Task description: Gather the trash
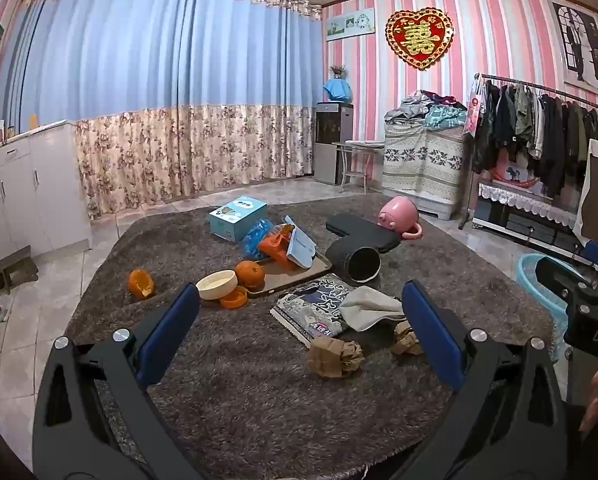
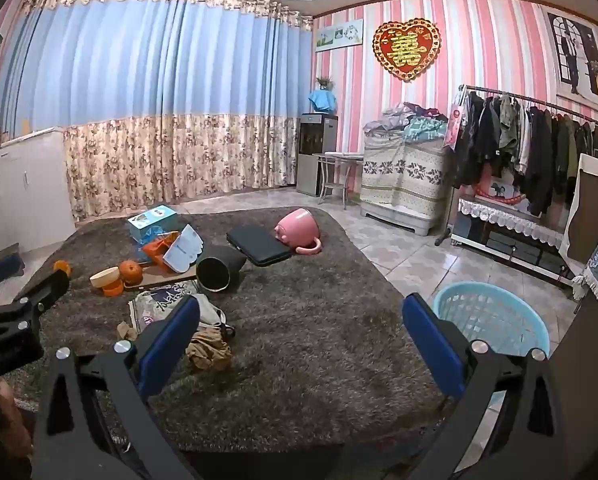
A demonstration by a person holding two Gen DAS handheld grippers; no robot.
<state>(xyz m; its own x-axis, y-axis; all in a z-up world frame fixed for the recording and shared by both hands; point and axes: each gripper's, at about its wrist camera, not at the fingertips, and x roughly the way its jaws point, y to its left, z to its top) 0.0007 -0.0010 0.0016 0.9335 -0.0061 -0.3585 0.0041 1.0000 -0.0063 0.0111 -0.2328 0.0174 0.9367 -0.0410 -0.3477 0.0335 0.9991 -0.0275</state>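
2 claws, both spread wide and empty: my left gripper hangs above the shaggy rug, my right gripper likewise. Crumpled brown paper wads lie just ahead of the left claw, orange peels farther off. I judge the pads may snag rug pile, or pinch the grey cloth touching 1 wad. The blue basket sits off the rug's right edge.
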